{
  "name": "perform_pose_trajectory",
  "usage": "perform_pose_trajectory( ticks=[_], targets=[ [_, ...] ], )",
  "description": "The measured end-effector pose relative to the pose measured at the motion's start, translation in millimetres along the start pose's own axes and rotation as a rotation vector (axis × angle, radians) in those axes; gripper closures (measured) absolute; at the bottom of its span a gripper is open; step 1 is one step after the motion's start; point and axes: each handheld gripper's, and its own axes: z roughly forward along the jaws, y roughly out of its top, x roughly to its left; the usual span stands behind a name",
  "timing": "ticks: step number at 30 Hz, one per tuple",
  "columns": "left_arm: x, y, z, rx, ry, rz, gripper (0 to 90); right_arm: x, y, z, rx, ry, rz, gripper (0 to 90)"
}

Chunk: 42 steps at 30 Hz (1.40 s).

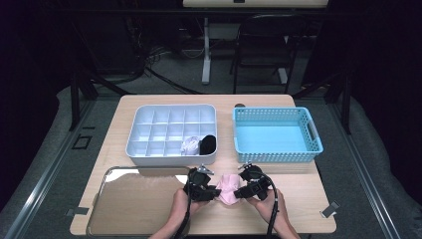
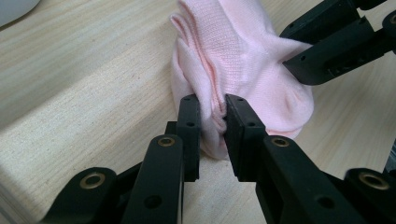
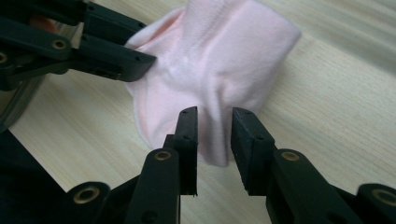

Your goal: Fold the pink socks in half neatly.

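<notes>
Folding the pink sock (image 1: pixel 226 188) low in the middle
Left gripper (image 2: pixel 213 116) jaws pinch it; right gripper (image 3: pixel 215 126) jaws narrow around a fold: keep both tight

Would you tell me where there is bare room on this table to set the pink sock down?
The blue basket is empty, and most cells of the white divider tray are free; two front-right cells hold a white sock and a black sock. The mirror tray front-left is bare. It is crowded at front centre, where both grippers flank the pink sock.
</notes>
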Motion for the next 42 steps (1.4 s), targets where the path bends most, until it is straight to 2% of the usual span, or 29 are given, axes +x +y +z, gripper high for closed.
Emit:
perform_pose_trajectory(
  ticks=[2, 3, 4, 7, 9, 10, 12, 16, 19, 20, 26, 31, 36, 38, 42],
  targets=[
    [-1.3, -0.3, -0.4, 0.007, 0.007, 0.004, 76.2, -0.1, -0.8, 6.0, -0.001, -0.005, 0.026, 68.2],
    [-1.5, -0.7, -0.6, 0.006, 0.007, 0.001, 76.1, -2.0, 0.3, 6.4, 0.034, -0.010, 0.005, 66.5],
    [-1.6, -1.2, -0.7, 0.005, 0.008, -0.003, 76.1, -1.8, 0.3, 7.8, 0.030, 0.004, 0.019, 65.9],
    [-1.1, -2.0, -0.8, 0.007, 0.006, -0.005, 76.0, -3.6, -0.5, 9.8, 0.043, 0.001, 0.031, 64.5],
    [-1.2, -2.2, -0.4, 0.005, 0.005, -0.010, 76.0, -5.0, -1.4, 10.8, 0.040, 0.033, 0.062, 73.7],
    [-1.3, -2.3, -0.4, 0.003, 0.005, -0.009, 76.0, -6.0, -0.7, 10.0, 0.044, 0.046, 0.053, 78.0],
    [-1.1, -2.6, -0.5, 0.005, 0.007, -0.002, 76.0, -4.2, 1.0, 9.0, 0.043, 0.029, 0.039, 82.0],
    [-1.7, -2.4, 0.7, -0.005, 0.008, -0.015, 76.1, 0.6, 3.2, 6.4, 0.036, -0.025, -0.009, 82.9],
    [1.0, -2.8, 1.2, -0.014, -0.007, -0.038, 76.0, 6.0, 6.1, 0.3, 0.022, -0.061, -0.045, 82.7],
    [1.6, -2.7, 1.3, -0.018, -0.010, -0.045, 76.0, 7.7, 6.4, -1.4, 0.001, -0.048, -0.040, 82.6],
    [4.0, -1.8, 1.8, -0.024, -0.019, -0.065, 75.7, 19.1, 10.3, -10.8, -0.021, -0.090, -0.117, 82.5],
    [5.2, -1.7, 2.0, -0.027, -0.030, -0.080, 75.7, 29.8, 9.8, -9.2, -0.059, -0.083, -0.161, 82.7],
    [5.4, -1.5, 1.9, -0.021, -0.031, -0.074, 75.4, 39.4, 9.4, -3.3, -0.064, -0.084, -0.197, 82.6],
    [6.3, -1.4, 2.0, -0.020, -0.036, -0.073, 75.3, 41.1, 10.5, -1.1, -0.046, -0.085, -0.224, 82.7],
    [8.9, -1.2, 1.6, -0.013, -0.046, -0.071, 74.9, 43.2, 11.0, 6.9, -0.040, -0.082, -0.231, 82.5]
  ],
)
